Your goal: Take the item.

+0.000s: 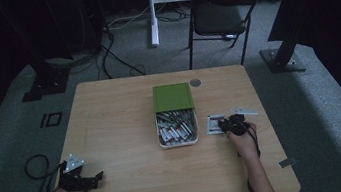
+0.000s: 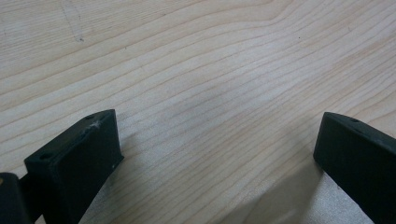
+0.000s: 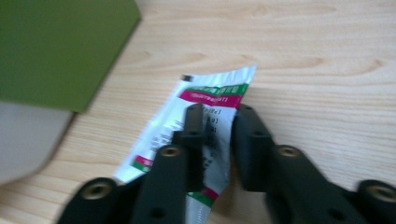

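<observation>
Right gripper (image 1: 232,125) nips a sachet (image 3: 196,140) beside the box; left gripper (image 1: 85,180) rests spread at the table's near left corner.

In the right gripper view, the 2 black jaws stand almost together with the white sachet, printed in red and green, between them, lying on the wooden table (image 1: 122,123). The high view places this just right of the white box (image 1: 177,128), which is full of similar packets and half covered by its green lid (image 1: 172,97). Another flat packet (image 1: 243,111) lies near the right gripper, farther back. In the left gripper view, the jaws stand wide apart over bare wood, gripping nothing. A black folding chair (image 1: 220,15) stands beyond the table.
</observation>
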